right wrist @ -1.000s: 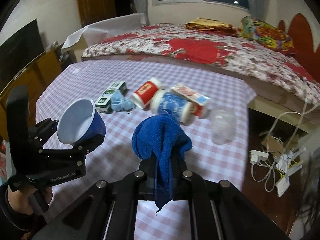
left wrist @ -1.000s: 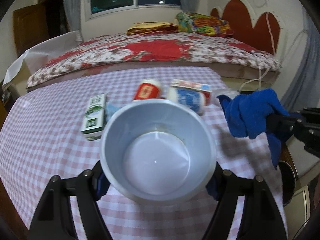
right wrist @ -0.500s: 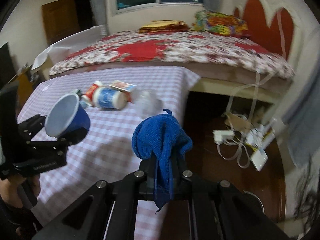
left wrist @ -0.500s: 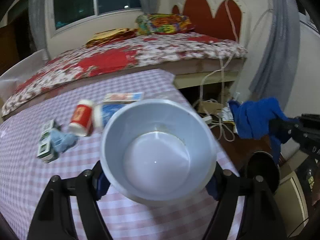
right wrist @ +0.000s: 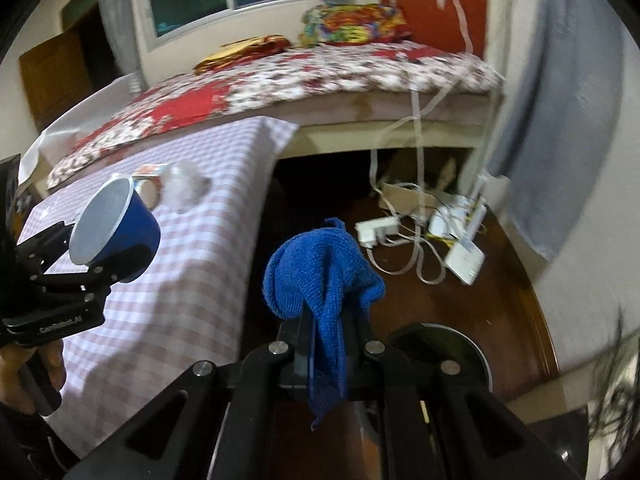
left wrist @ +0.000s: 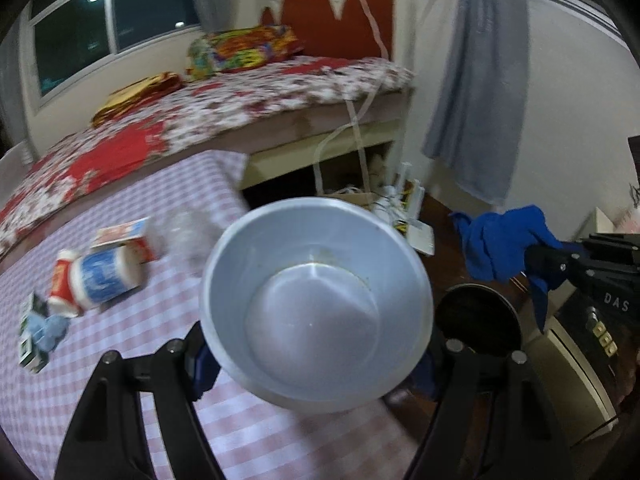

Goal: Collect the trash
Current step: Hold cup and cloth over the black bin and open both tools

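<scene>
The left hand-held gripper (left wrist: 316, 356) pinches a blue cup (left wrist: 316, 304), mouth tilted toward the camera; the right hand-held gripper (right wrist: 328, 344) is pressed on a blue cloth (right wrist: 322, 280). Both hang past the table (right wrist: 180, 280) edge. A dark round bin (left wrist: 478, 320) sits on the floor just below, nearest the right one, so the cloth likely drops first. Remaining trash, a blue-white container (left wrist: 106, 276) and cartons, lies on the table to the left.
</scene>
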Demonstrator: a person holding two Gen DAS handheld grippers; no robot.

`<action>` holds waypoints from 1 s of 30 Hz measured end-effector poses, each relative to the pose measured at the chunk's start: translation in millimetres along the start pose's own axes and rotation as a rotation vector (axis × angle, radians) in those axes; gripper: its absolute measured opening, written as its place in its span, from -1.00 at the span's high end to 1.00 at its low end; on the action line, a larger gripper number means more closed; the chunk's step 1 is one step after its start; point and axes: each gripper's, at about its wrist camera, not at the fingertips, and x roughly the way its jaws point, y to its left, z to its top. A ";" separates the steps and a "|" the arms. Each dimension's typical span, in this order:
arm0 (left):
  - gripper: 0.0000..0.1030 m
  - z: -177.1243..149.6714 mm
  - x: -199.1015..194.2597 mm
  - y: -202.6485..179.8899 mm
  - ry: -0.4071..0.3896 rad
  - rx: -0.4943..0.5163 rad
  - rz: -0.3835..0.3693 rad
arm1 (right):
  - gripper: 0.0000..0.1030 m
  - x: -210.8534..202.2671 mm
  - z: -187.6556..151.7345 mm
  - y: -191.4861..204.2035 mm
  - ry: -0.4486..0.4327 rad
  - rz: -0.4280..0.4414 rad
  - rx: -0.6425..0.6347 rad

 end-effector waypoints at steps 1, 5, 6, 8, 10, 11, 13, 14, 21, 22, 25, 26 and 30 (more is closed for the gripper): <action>-0.48 0.9 3.1 -9.0 0.006 0.014 -0.015 | 0.84 -2.4 -5.3 -12.4 0.002 -0.017 0.018; -0.48 4.2 12.6 -42.1 0.023 0.065 -0.074 | 0.84 -9.5 -22.8 -44.6 0.002 -0.081 0.050; -0.48 4.8 15.0 -49.6 0.028 0.077 -0.087 | 0.84 -10.7 -29.4 -55.8 0.009 -0.095 0.064; -0.48 5.8 20.2 -65.7 0.038 0.106 -0.110 | 0.84 -11.5 -39.1 -70.2 0.022 -0.110 0.079; -0.48 6.0 24.9 -78.3 0.050 0.127 -0.129 | 0.84 -12.1 -47.8 -80.7 0.036 -0.124 0.089; -0.48 5.6 27.0 -84.1 0.055 0.137 -0.139 | 0.84 -12.0 -51.1 -84.5 0.041 -0.129 0.093; -0.48 4.0 31.8 -95.9 0.067 0.160 -0.152 | 0.84 -12.8 -57.8 -90.3 0.049 -0.134 0.101; -0.48 3.3 34.8 -101.1 0.076 0.168 -0.159 | 0.84 -13.2 -61.9 -94.1 0.053 -0.137 0.108; -0.48 -3.8 51.9 -132.3 0.128 0.231 -0.197 | 0.83 -7.8 -81.9 -112.5 0.072 -0.136 0.140; -0.48 -3.3 55.6 -136.1 0.134 0.245 -0.204 | 0.83 -6.2 -85.0 -116.8 0.076 -0.136 0.146; -0.48 -1.7 66.0 -146.7 0.154 0.276 -0.225 | 0.83 -3.7 -92.3 -127.0 0.079 -0.138 0.159; -0.48 -1.5 69.9 -148.9 0.161 0.280 -0.229 | 0.83 -2.5 -93.4 -129.0 0.080 -0.138 0.164; -0.48 -5.5 94.7 -163.9 0.213 0.289 -0.249 | 0.83 9.3 -101.7 -140.6 0.095 -0.135 0.185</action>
